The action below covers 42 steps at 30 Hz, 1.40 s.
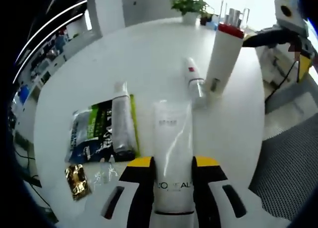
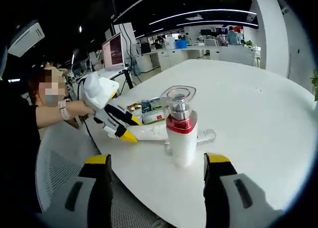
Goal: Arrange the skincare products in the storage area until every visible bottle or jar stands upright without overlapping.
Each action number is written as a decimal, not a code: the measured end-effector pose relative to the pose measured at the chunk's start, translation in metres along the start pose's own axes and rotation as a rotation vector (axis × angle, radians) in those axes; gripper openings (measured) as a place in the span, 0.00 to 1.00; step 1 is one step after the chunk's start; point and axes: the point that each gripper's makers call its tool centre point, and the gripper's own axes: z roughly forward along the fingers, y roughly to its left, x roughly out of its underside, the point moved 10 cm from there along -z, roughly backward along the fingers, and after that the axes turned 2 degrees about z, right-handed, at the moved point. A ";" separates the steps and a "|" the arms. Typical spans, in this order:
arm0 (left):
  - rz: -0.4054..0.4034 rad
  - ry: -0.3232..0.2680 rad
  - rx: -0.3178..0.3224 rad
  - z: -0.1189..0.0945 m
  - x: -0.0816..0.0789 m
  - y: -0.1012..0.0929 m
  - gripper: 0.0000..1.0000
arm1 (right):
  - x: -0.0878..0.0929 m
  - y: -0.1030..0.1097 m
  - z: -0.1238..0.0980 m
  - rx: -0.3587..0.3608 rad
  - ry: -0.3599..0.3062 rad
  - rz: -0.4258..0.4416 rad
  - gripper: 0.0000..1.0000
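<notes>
Left gripper (image 1: 171, 181) clamps the white tube (image 1: 172, 153) lying near the upright bottle (image 1: 224, 59); right gripper (image 2: 156, 181), jaws wide and empty, faces that bottle; stand the tube well apart from it.

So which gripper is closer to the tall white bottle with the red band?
Right. The right gripper is open just in front of the upright red-banded bottle. The left gripper sits farther back, shut on the white L'Oreal tube.
</notes>
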 end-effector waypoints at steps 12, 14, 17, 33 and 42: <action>-0.035 -0.082 -0.010 -0.027 -0.008 -0.008 0.25 | -0.001 0.007 0.007 -0.016 -0.087 0.121 0.62; -0.033 -0.094 -0.015 -0.032 -0.010 -0.009 0.25 | -0.001 0.008 0.009 -0.026 -0.087 0.135 0.61; -0.040 -0.117 -0.019 -0.038 -0.011 -0.012 0.25 | -0.002 0.014 0.014 -0.060 -0.107 0.165 0.60; -0.058 -0.184 -0.020 -0.056 -0.012 -0.024 0.25 | 0.003 0.027 0.040 -0.118 -0.147 0.275 0.46; -0.050 -0.225 -0.014 -0.064 -0.017 -0.038 0.26 | 0.002 0.027 0.049 -0.150 -0.189 0.408 0.39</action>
